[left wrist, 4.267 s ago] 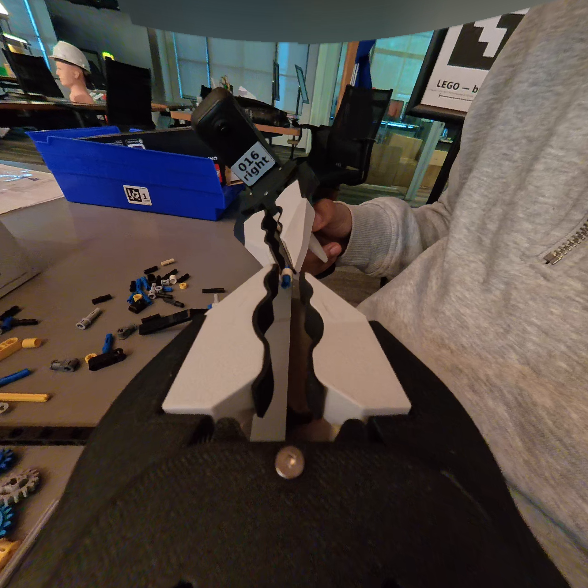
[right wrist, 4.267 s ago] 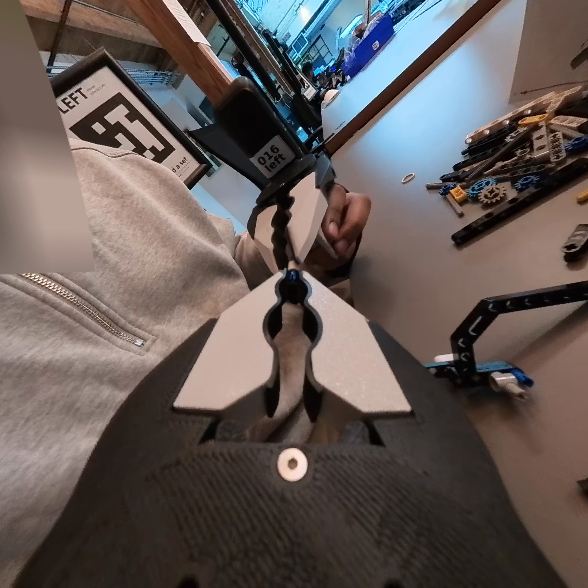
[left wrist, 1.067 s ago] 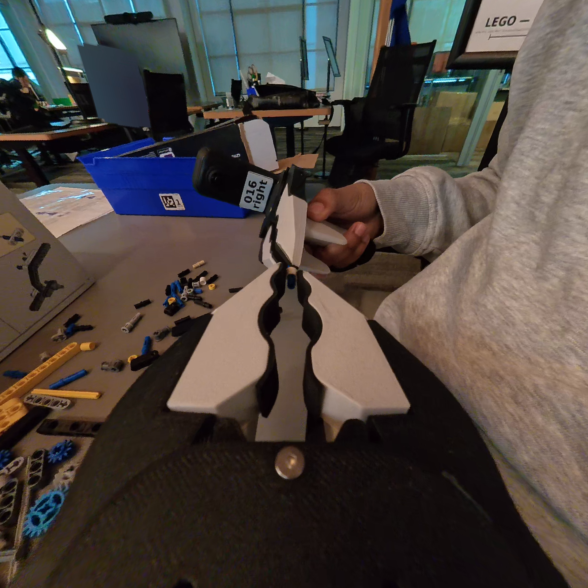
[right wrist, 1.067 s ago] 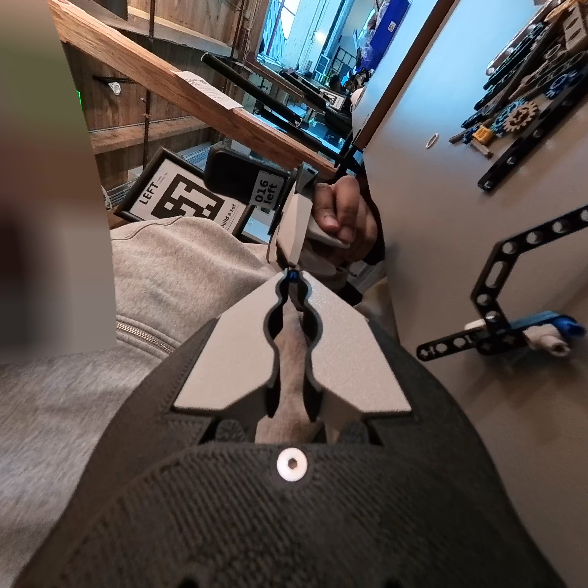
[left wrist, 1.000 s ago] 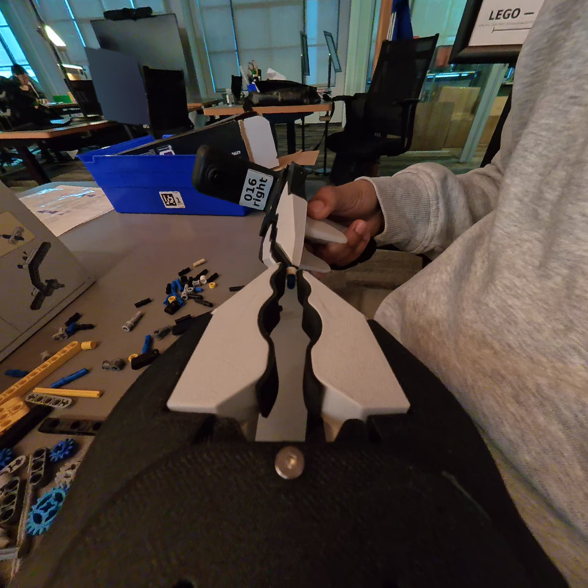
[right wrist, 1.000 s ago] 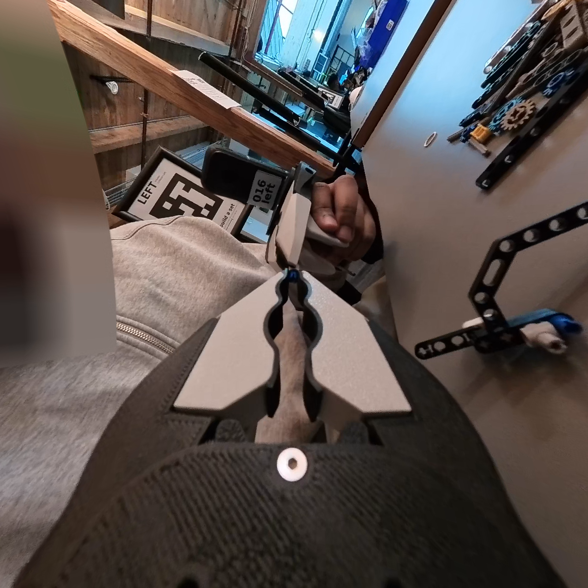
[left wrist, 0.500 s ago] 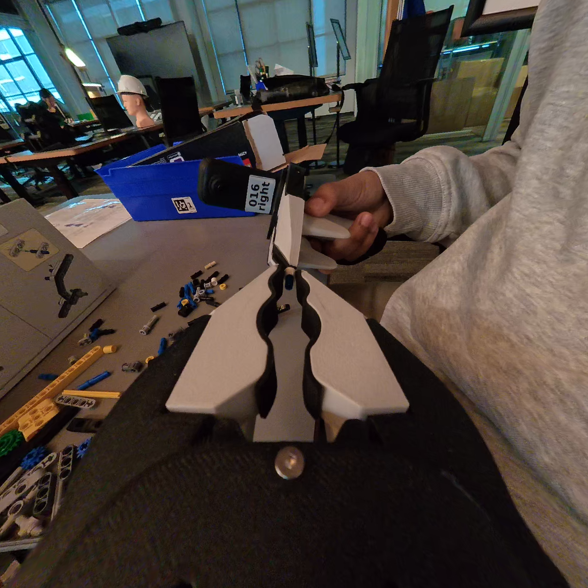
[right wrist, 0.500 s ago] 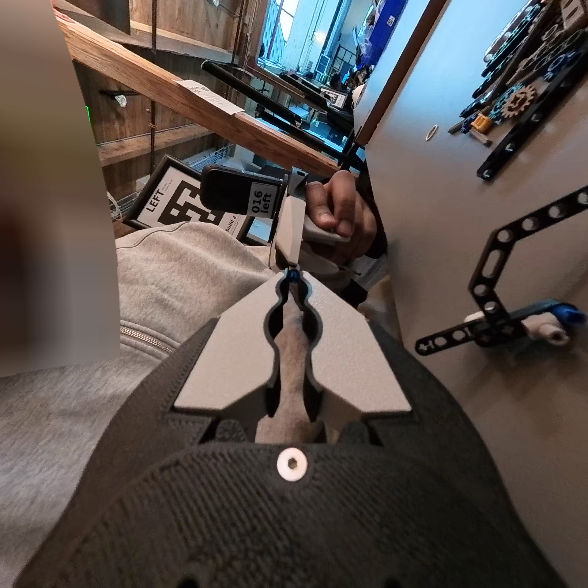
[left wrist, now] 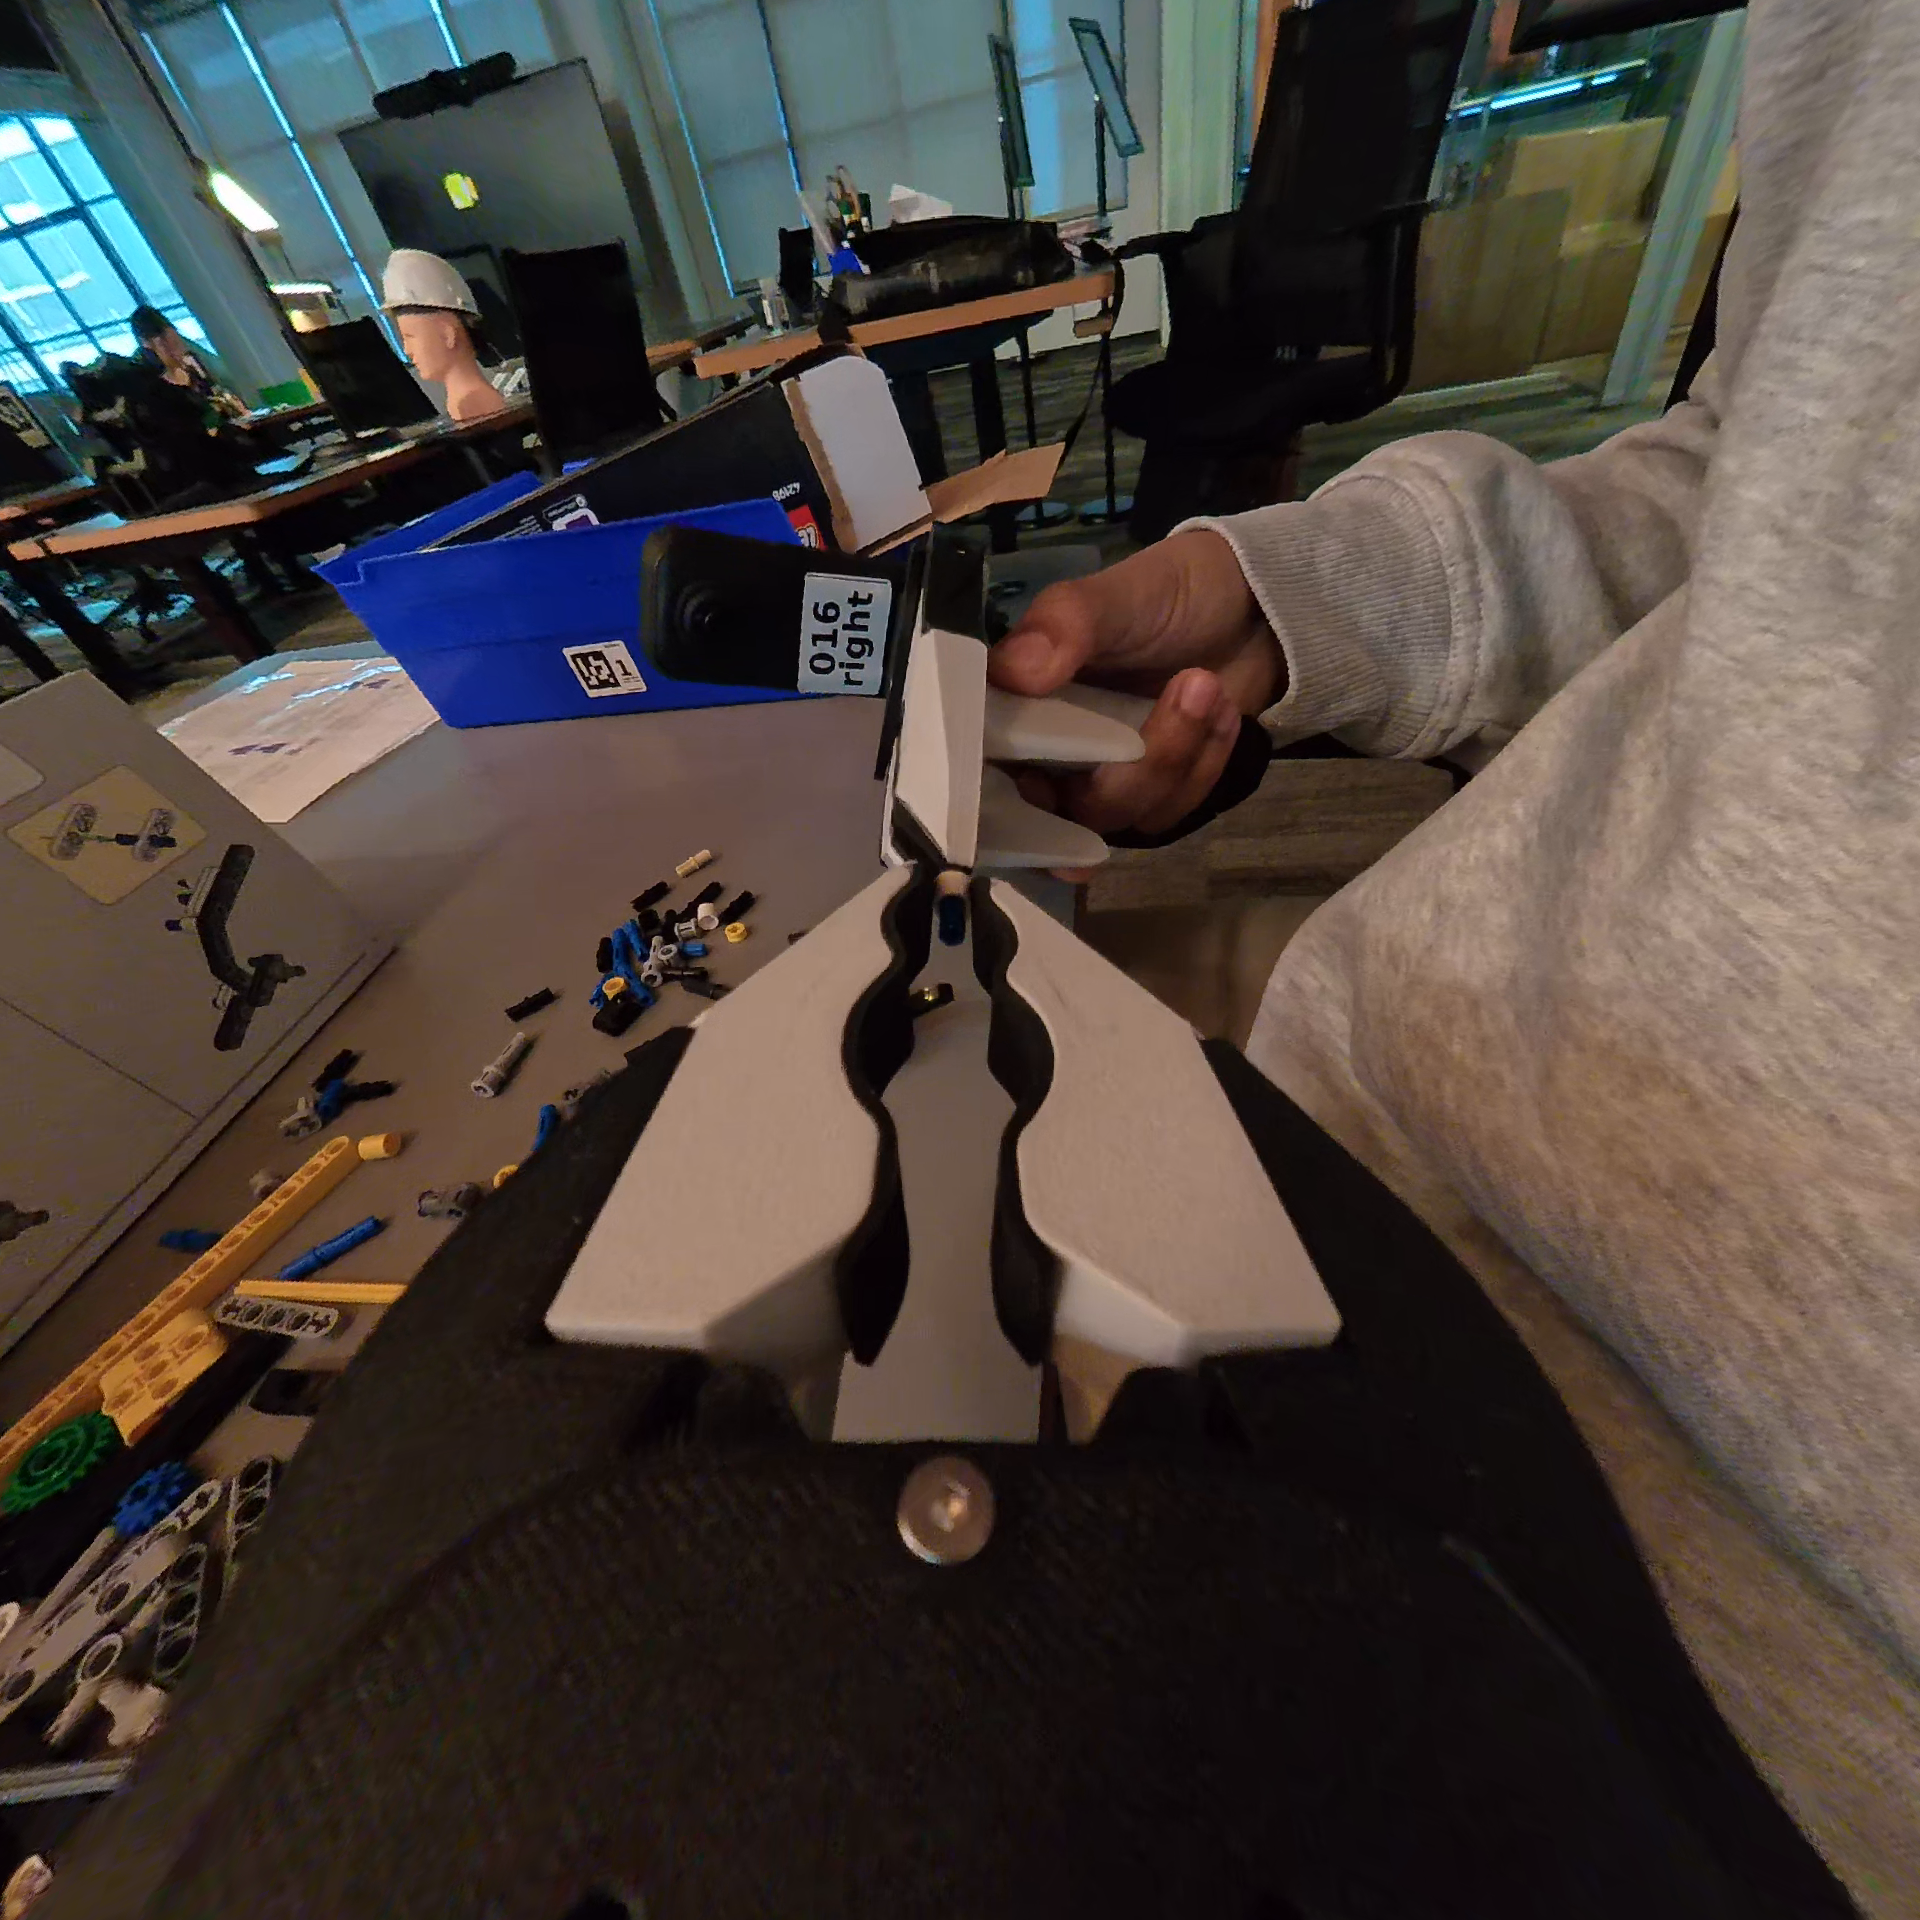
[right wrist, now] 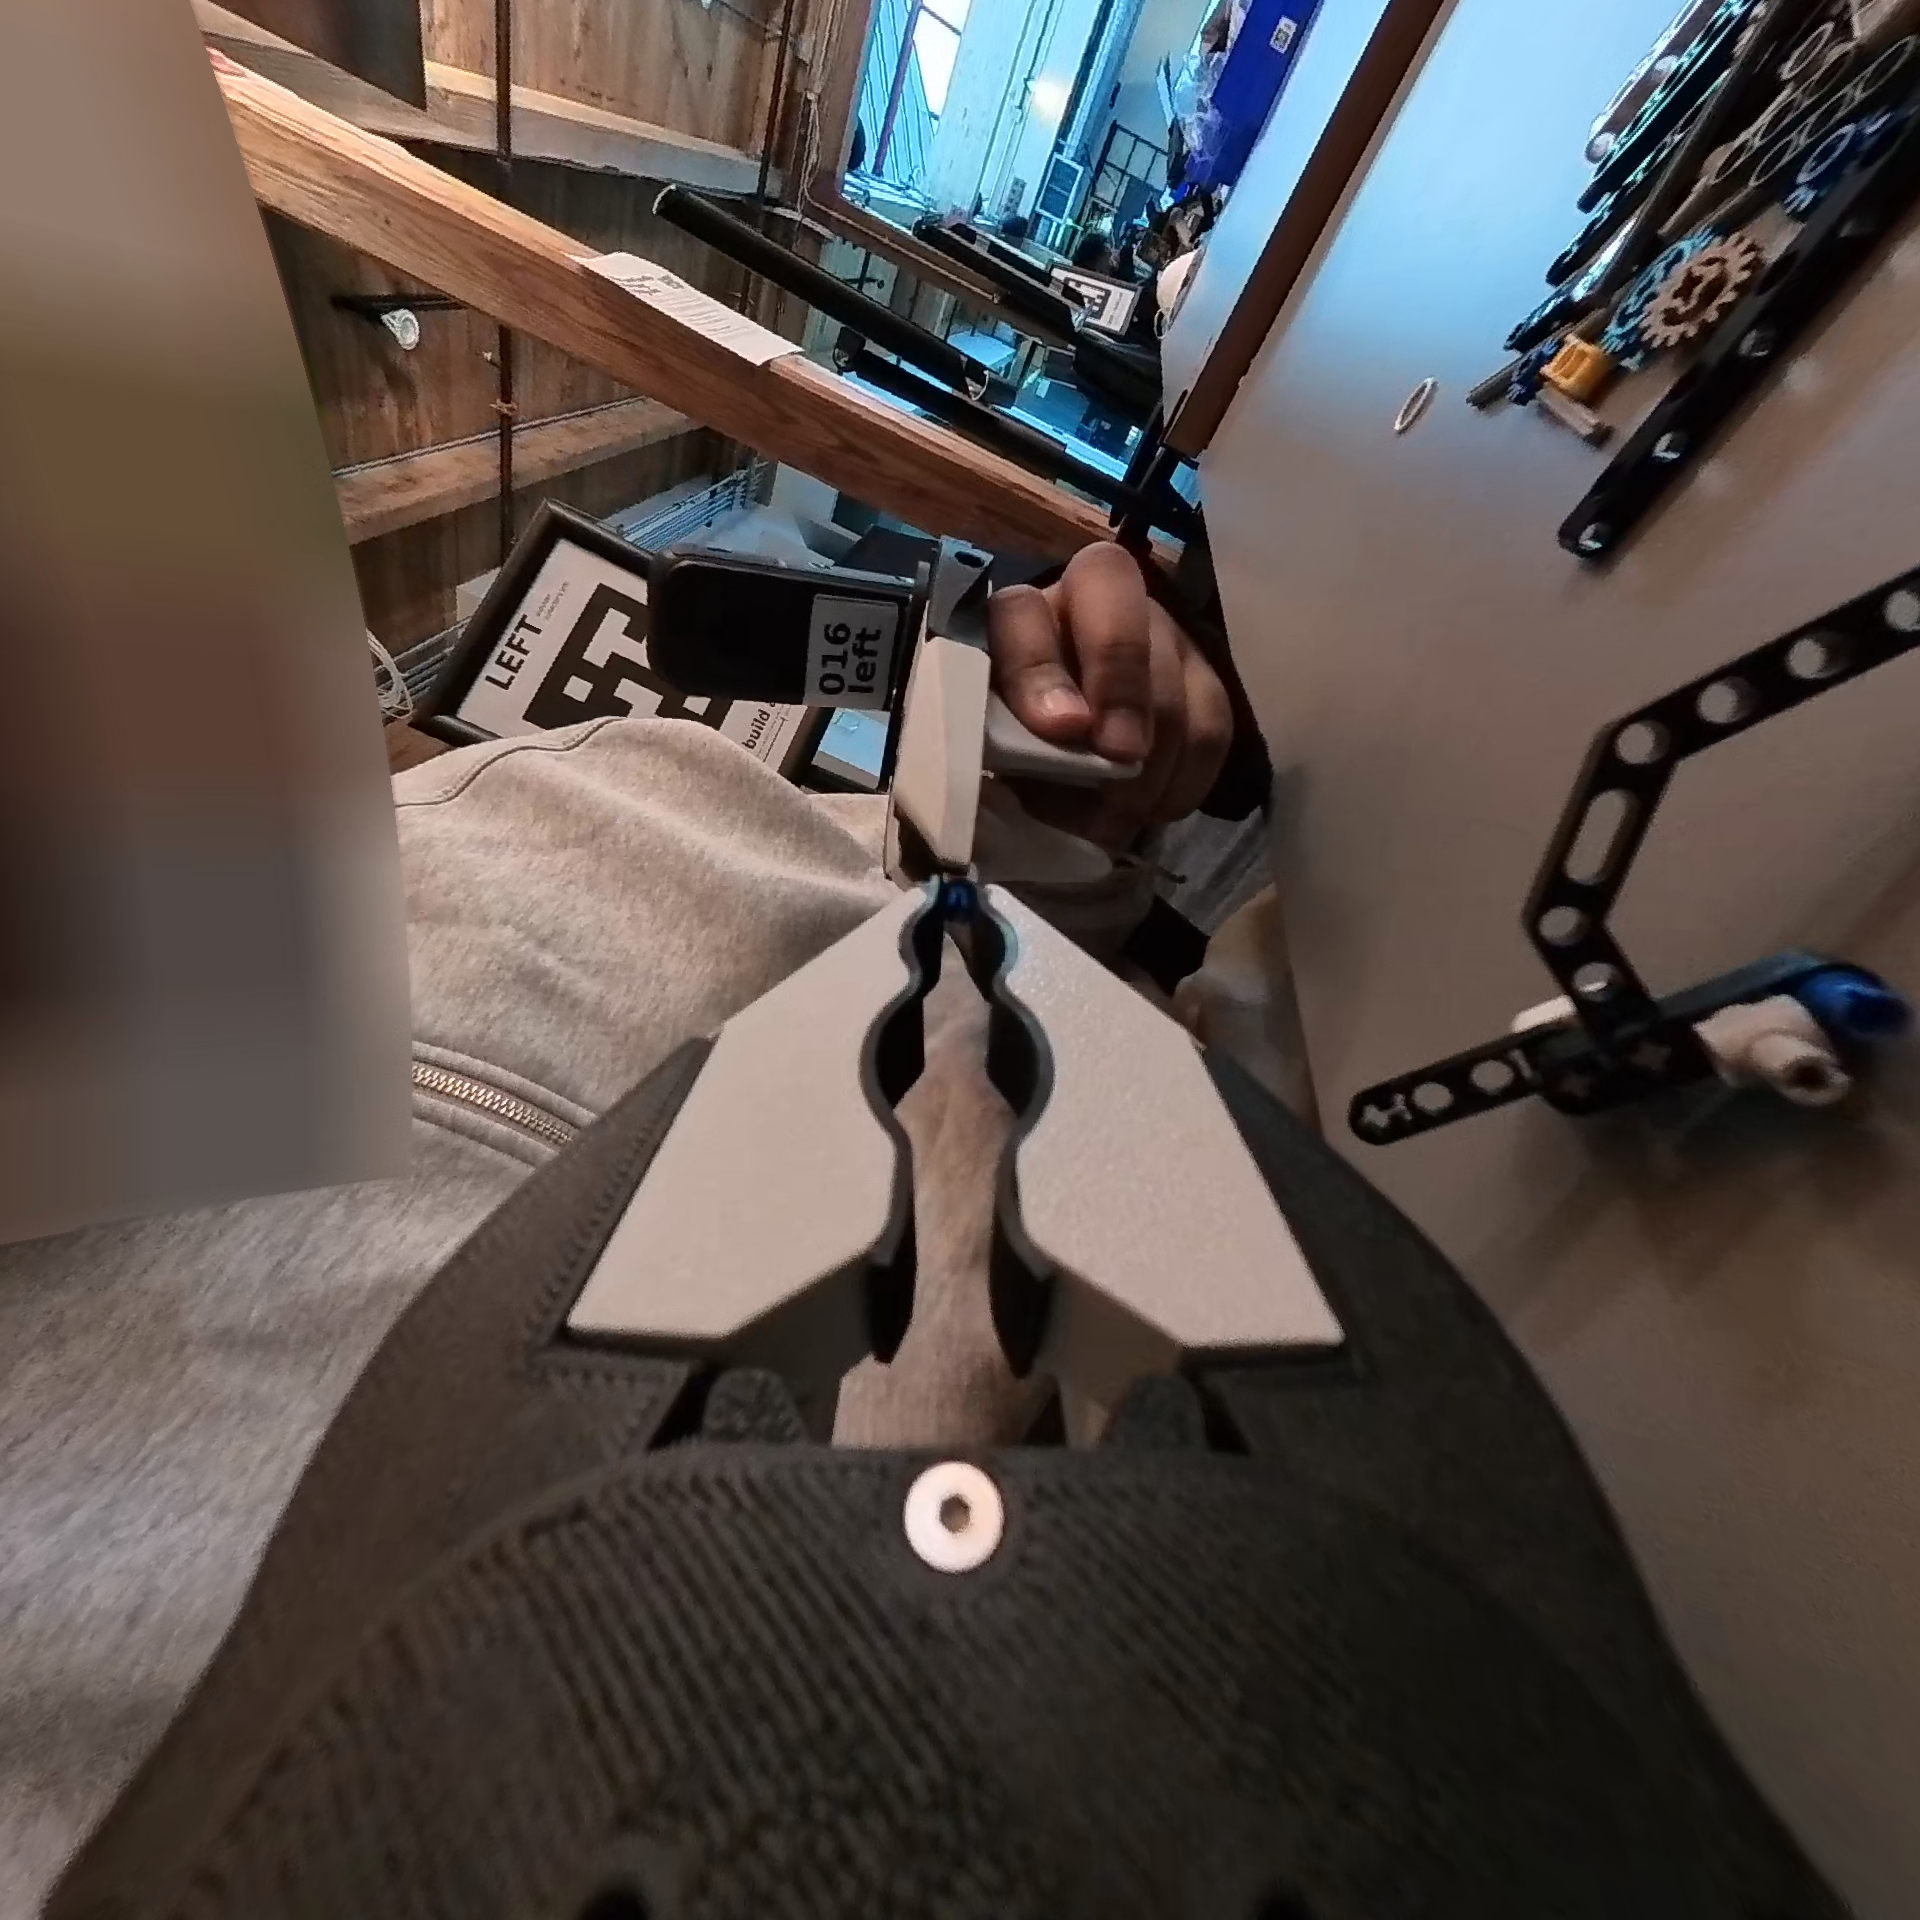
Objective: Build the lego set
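Note:
My left gripper (left wrist: 950,902) and my right gripper (right wrist: 954,906) meet tip to tip in the air in front of a person's grey sweatshirt. A small blue pin with a tan end (left wrist: 948,914) sits between the left fingertips. Its blue part also shows between the right fingertips (right wrist: 954,896). Both pairs of jaws are closed down on it. The right gripper (left wrist: 928,847) shows end-on in the left wrist view, and the left gripper (right wrist: 935,868) shows in the right wrist view. A black angled beam assembly (right wrist: 1590,914) with blue and white parts lies on the table.
Small loose pins (left wrist: 665,951) lie scattered on the grey table (left wrist: 582,810). An open instruction booklet (left wrist: 156,935) lies at the left, with a blue bin (left wrist: 520,623) behind. Yellow beams (left wrist: 208,1273) and gears (right wrist: 1688,286) lie farther out. The person's hands hold both gripper handles.
Both grippers have stayed tip to tip on the pin while turning together. The other gripper's camera body now lies level in each view, and more of the table shows.

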`<state>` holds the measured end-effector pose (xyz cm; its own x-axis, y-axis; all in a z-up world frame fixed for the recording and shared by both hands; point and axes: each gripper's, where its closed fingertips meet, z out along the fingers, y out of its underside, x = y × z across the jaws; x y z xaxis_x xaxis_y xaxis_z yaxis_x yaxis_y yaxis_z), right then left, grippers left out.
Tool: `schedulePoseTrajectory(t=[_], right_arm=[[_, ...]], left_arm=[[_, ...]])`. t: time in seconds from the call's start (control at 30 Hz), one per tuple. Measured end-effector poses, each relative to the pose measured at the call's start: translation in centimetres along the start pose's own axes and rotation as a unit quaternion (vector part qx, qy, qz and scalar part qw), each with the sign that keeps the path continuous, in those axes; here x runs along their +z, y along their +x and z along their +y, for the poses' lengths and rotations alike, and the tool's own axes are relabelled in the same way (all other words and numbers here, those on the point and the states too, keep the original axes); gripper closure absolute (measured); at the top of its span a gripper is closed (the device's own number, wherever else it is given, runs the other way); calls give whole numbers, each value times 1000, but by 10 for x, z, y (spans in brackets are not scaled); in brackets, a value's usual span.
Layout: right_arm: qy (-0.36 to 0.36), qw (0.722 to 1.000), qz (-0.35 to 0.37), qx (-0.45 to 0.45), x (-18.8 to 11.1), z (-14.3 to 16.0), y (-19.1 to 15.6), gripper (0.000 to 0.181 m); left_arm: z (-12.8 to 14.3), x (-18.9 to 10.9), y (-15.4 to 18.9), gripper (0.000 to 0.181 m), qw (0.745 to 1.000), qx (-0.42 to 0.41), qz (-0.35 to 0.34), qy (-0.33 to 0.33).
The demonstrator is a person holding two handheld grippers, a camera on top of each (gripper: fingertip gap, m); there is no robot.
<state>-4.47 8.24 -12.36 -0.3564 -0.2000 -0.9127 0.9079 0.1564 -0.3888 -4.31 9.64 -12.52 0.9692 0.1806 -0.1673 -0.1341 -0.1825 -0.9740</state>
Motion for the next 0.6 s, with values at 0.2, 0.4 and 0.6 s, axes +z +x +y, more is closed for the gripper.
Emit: schedulePoseTrajectory(t=[0.2,0.4,0.6], right_arm=[[5,1000,-5,4,-1,-1,0,179],[25,999,19,-38,-7,-11,-3,177],[128,908,237,-321,-50,-59,-10,162]], left_arm=[[0,1,-1,175,1000,-22,2,-2],[-7,-4,-17,176,998,-62,-26,20],[-15,-17,-37,175,981,-175,-17,81]])
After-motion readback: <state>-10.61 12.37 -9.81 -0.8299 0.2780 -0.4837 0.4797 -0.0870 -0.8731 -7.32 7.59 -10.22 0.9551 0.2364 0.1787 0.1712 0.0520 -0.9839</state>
